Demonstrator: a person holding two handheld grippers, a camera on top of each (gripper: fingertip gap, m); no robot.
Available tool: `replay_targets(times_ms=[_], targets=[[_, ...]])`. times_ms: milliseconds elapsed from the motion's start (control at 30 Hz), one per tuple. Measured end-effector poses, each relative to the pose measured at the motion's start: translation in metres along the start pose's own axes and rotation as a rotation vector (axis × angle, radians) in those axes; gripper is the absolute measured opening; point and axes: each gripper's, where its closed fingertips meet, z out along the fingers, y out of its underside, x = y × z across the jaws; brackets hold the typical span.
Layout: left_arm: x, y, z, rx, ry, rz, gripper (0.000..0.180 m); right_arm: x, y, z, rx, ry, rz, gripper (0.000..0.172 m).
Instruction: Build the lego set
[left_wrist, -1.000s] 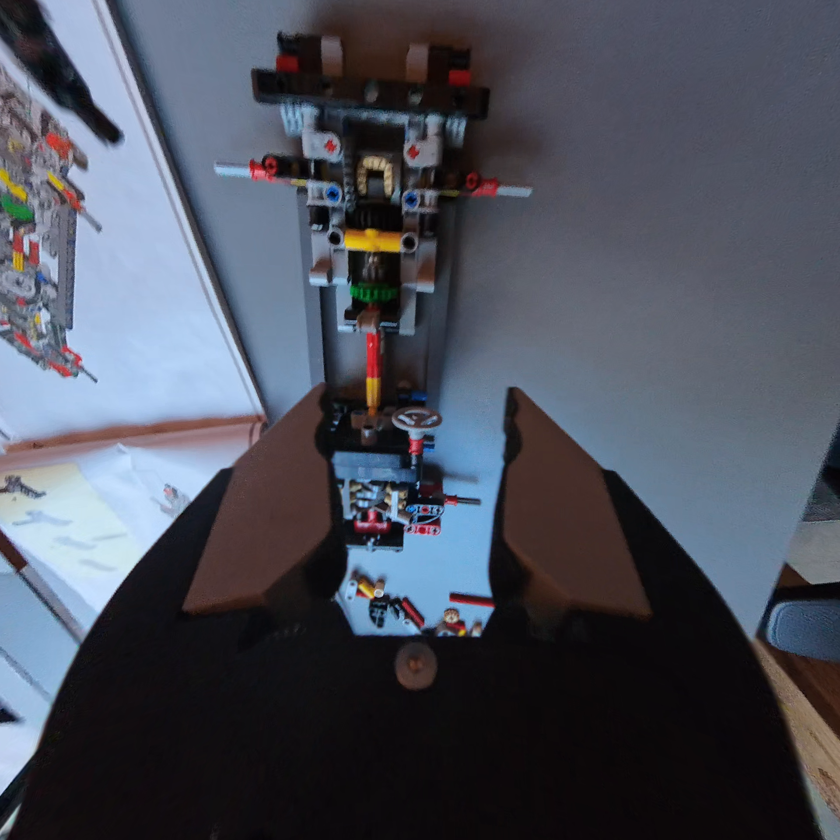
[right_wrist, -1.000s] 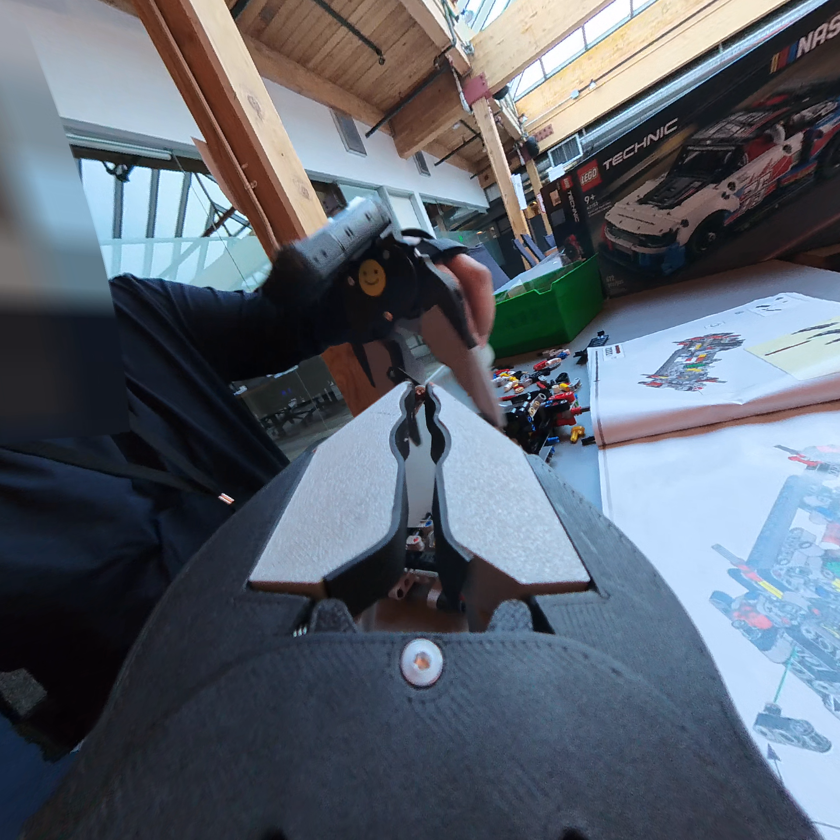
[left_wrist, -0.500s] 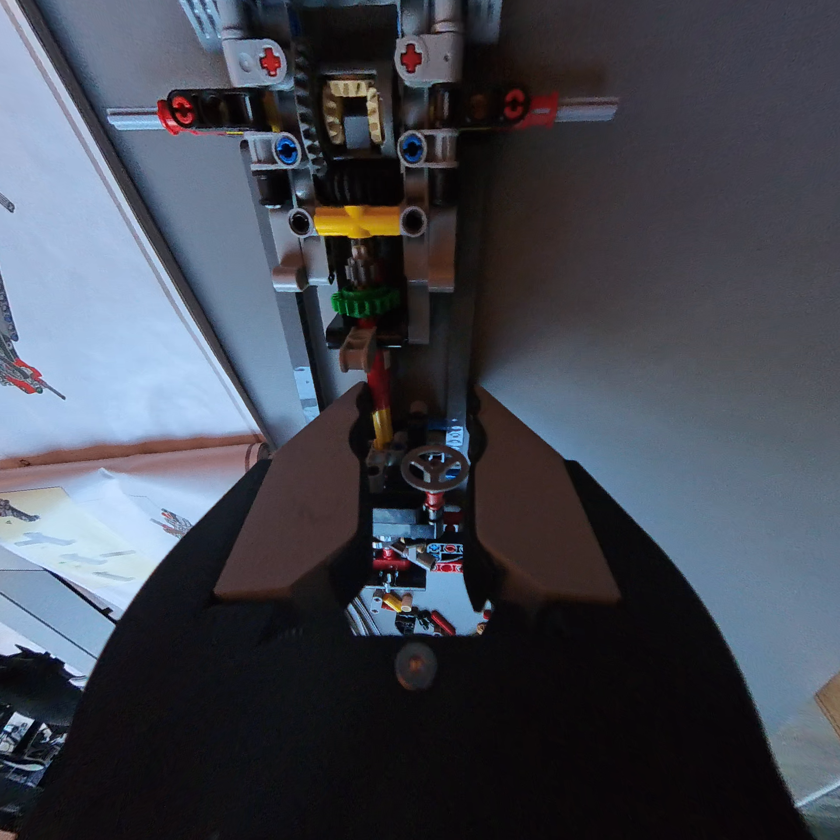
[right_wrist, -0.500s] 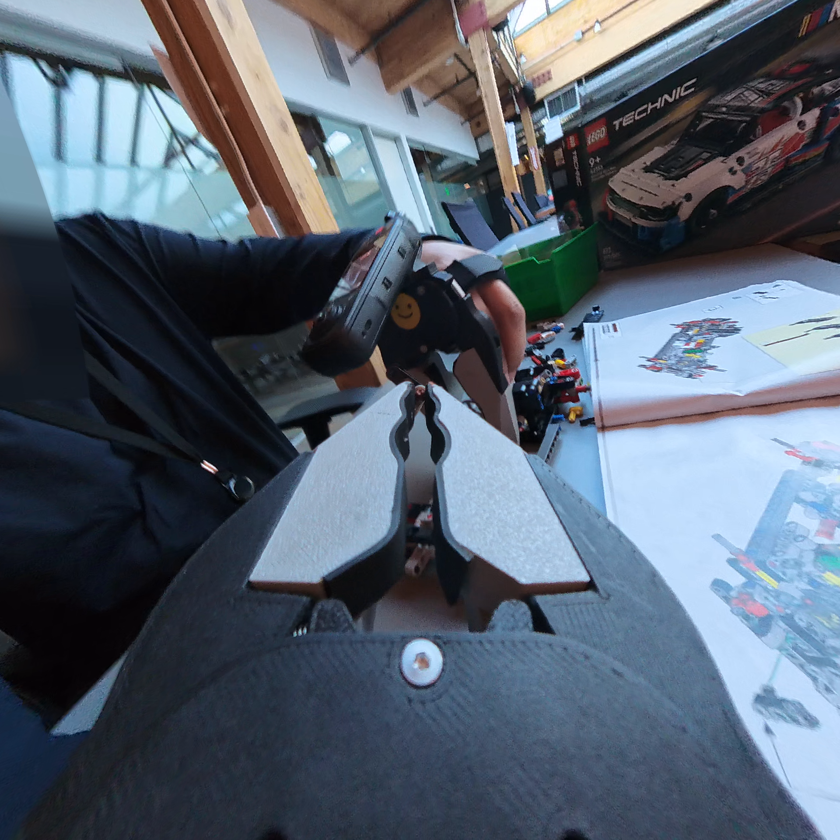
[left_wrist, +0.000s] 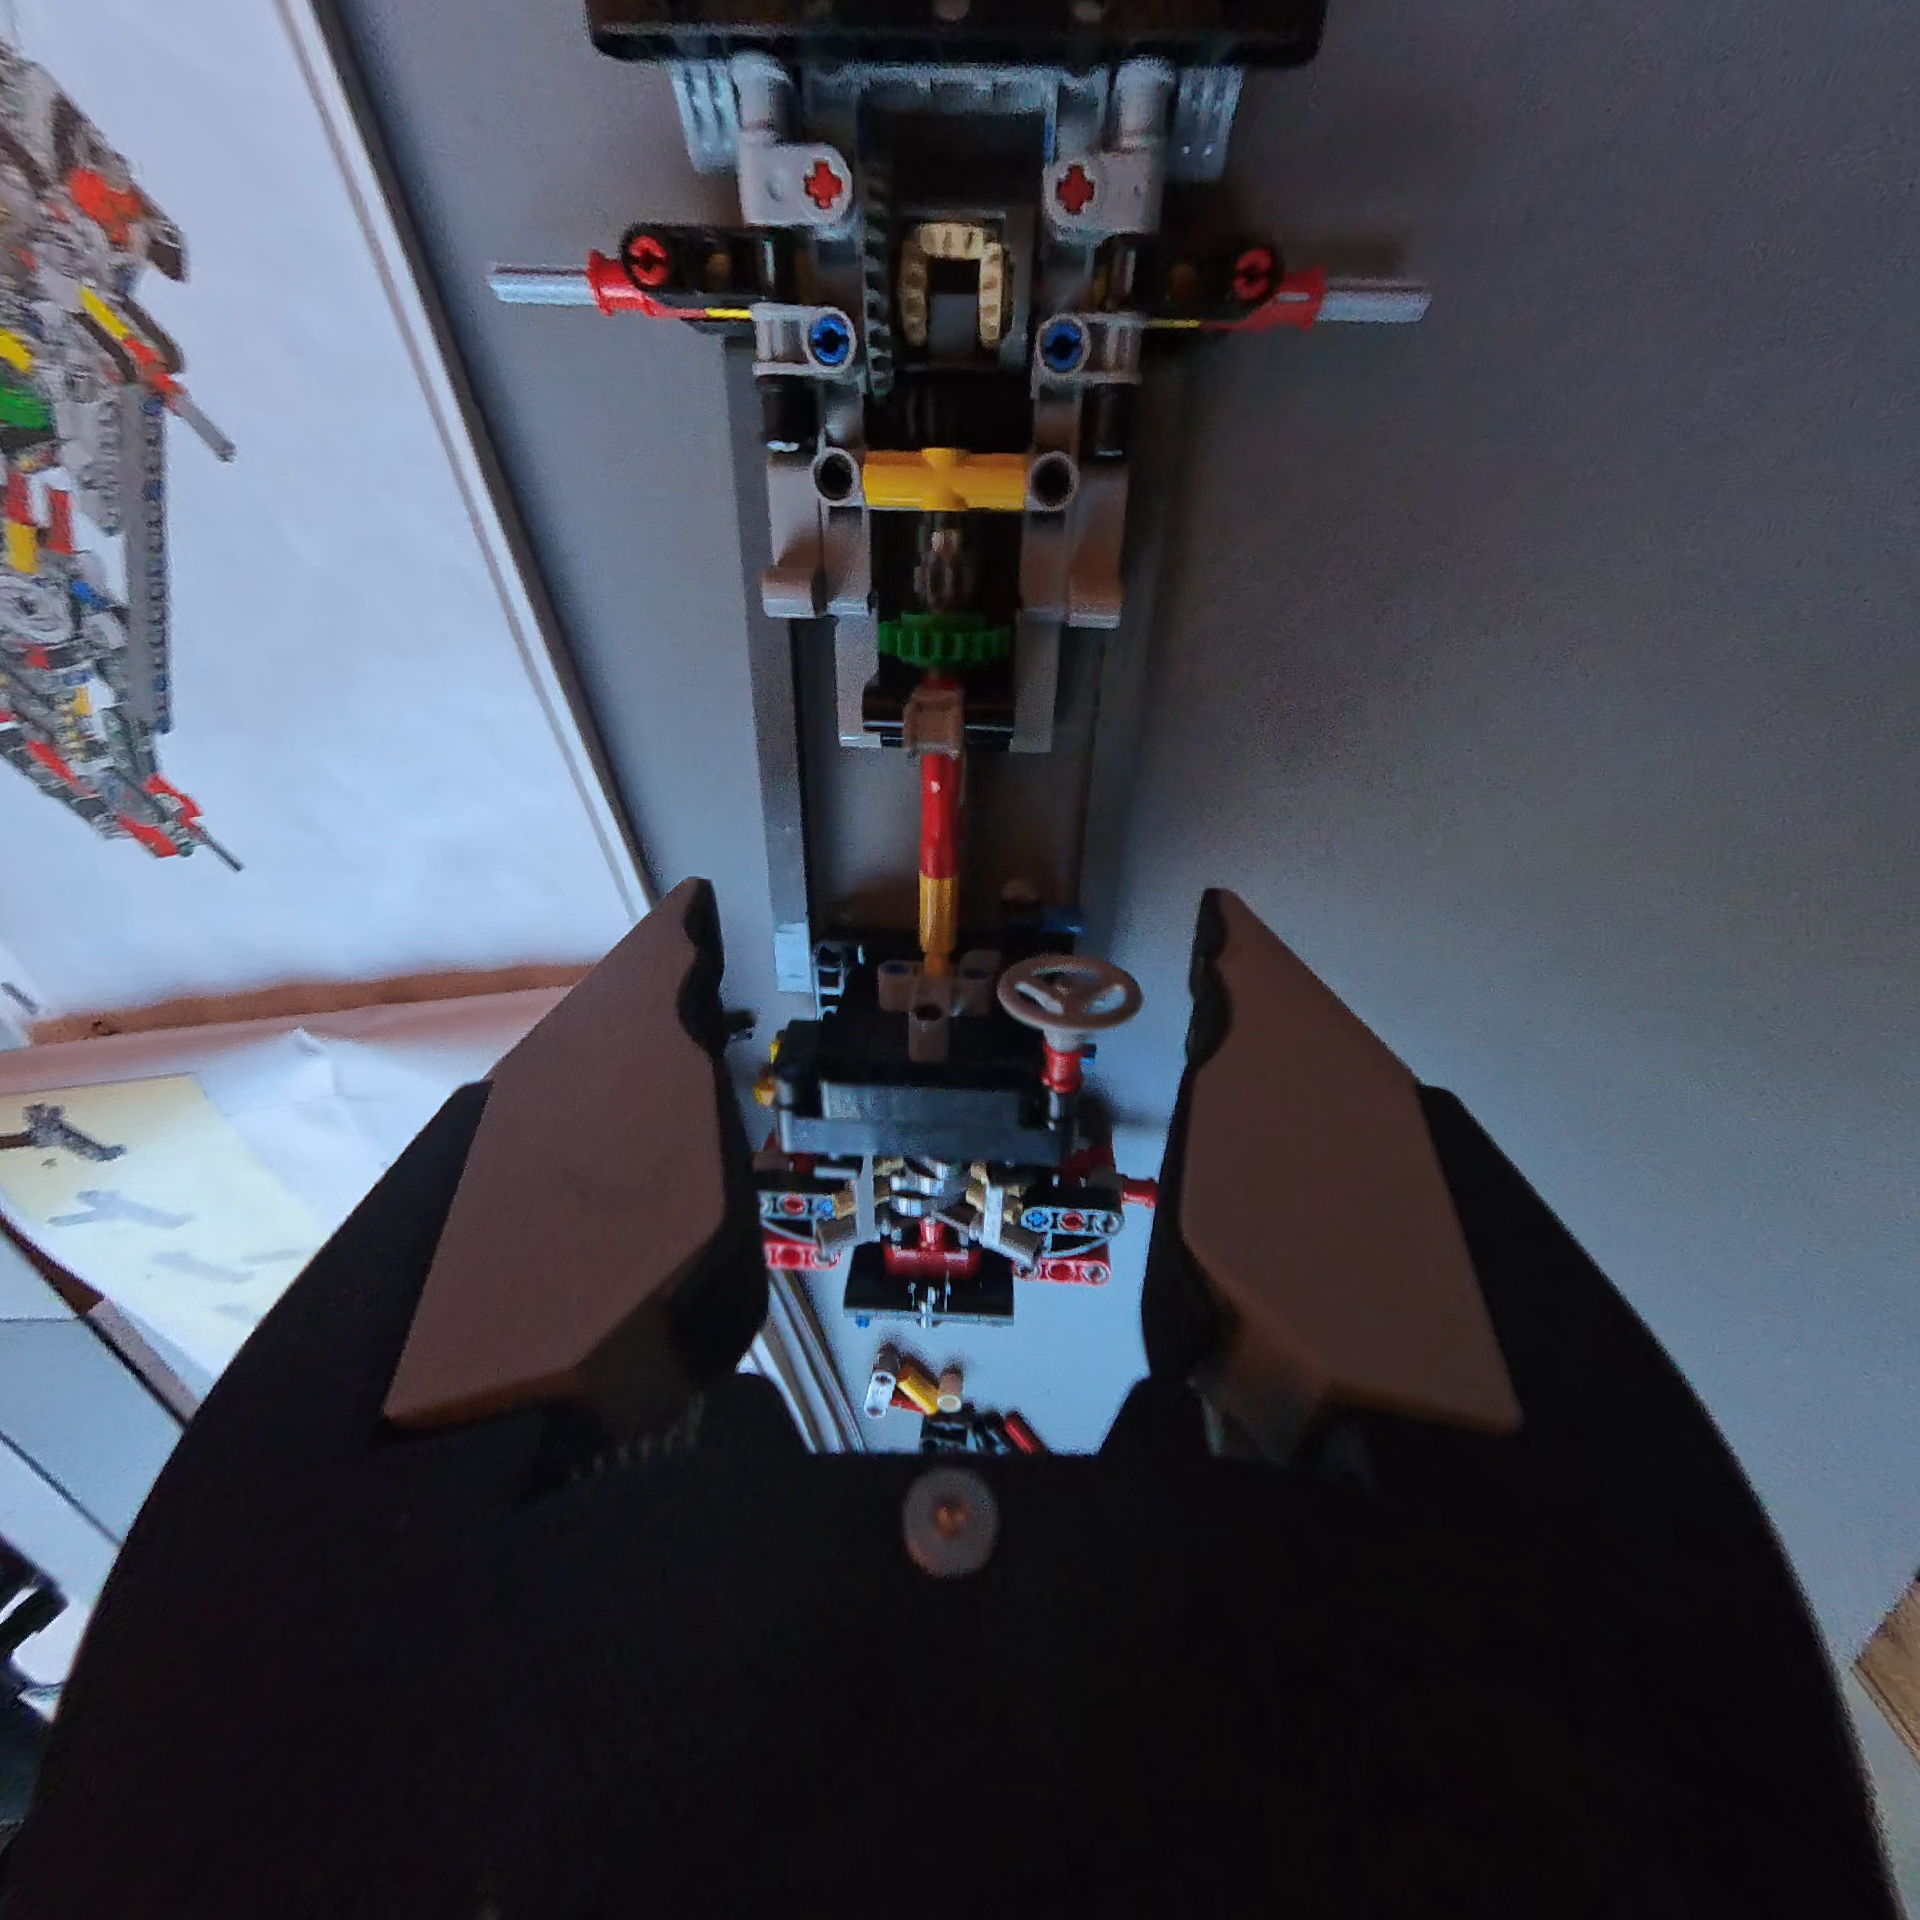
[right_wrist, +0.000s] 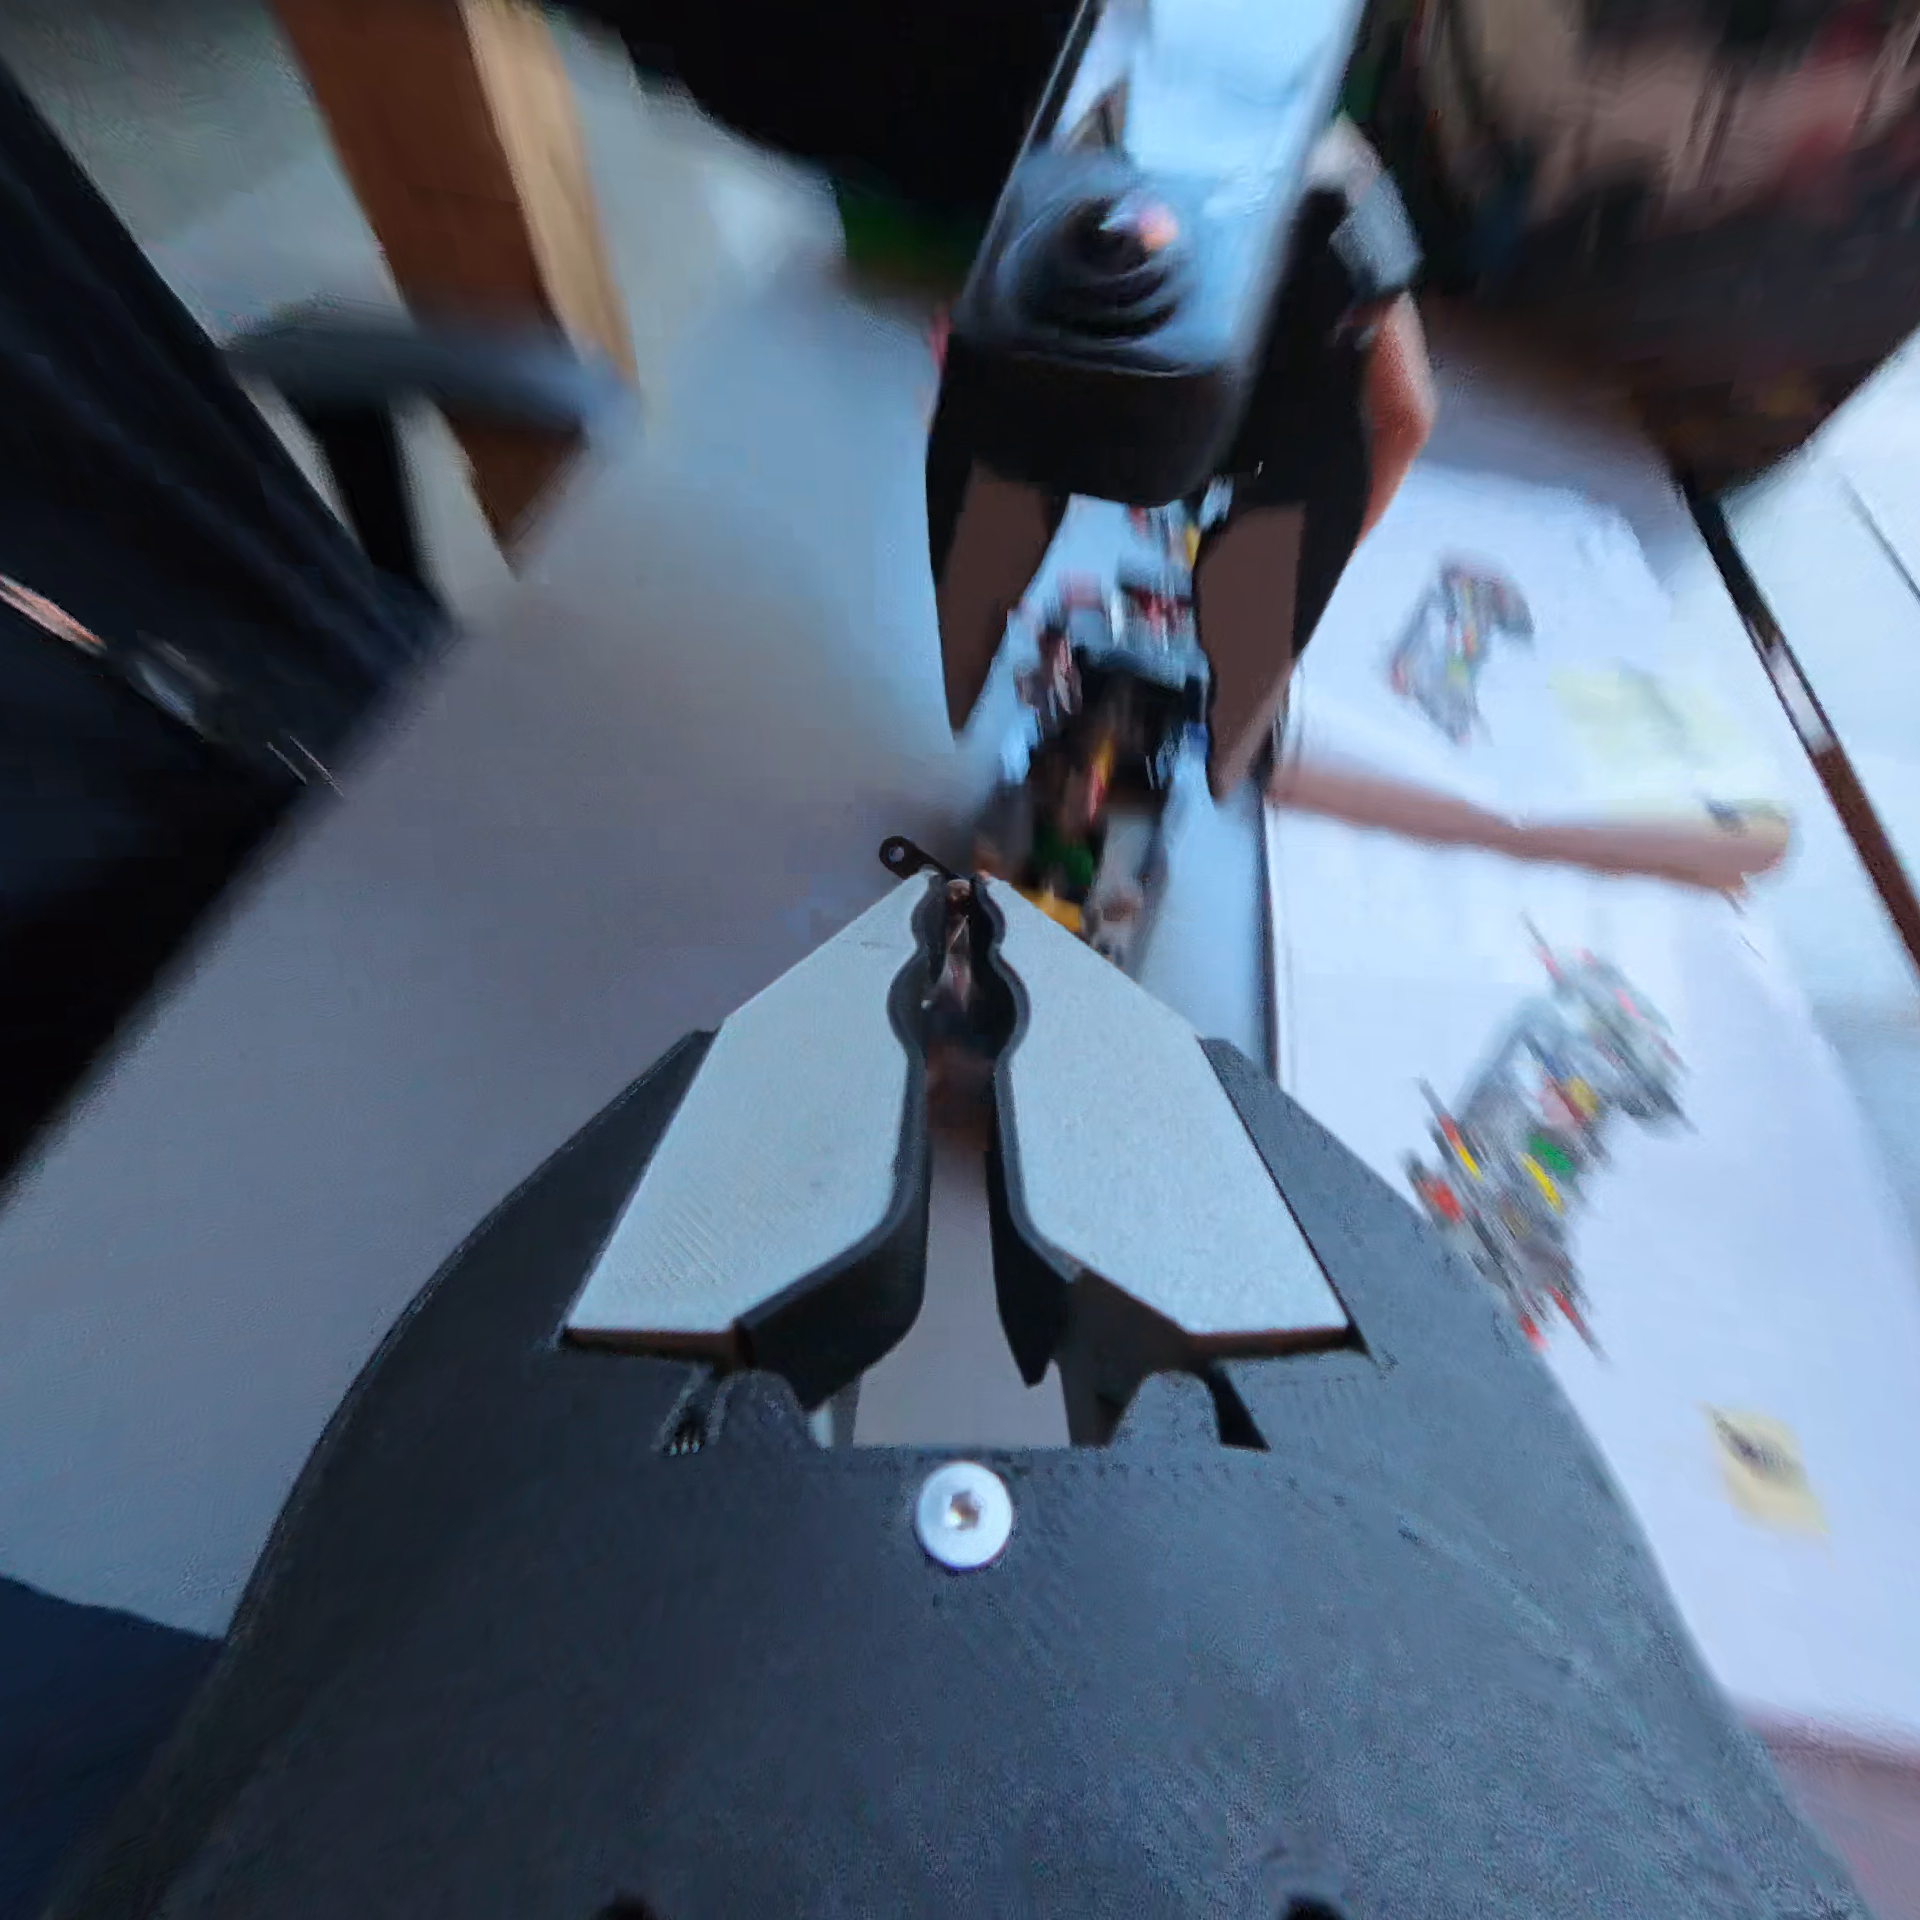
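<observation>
So we've got our left gripper (left_wrist: 951, 920) with fingers spread wide over the brick-built chassis (left_wrist: 935, 582) on the grey bench (left_wrist: 1507, 623), touching nothing; our right gripper (right_wrist: 953, 883) pinches a small black piece (right_wrist: 902, 856).

Open instruction booklet (left_wrist: 343, 582) beside the brick chassis (left_wrist: 935, 623).

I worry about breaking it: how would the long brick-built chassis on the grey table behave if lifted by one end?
The chassis would probably flex: it is long and narrow. Thin parts like the steering wheel and side axles look likely to pop off. It seems unlikely to roll, lying flat on the table.
</observation>
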Motion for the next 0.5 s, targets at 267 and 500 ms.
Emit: replay_targets(times_ms=[267,500], targets=[[0.011,0.0,0.007,-0.044,-0.11,-0.019,0.089,-0.017,0.026,0.002,-0.07,0.074,0.018,0.0],[0.066,-0.005,-0.043,0.424,-0.29,-0.014,0.087,-0.001,0.034,-0.008,0.125,0.068,0.173,0.0]])
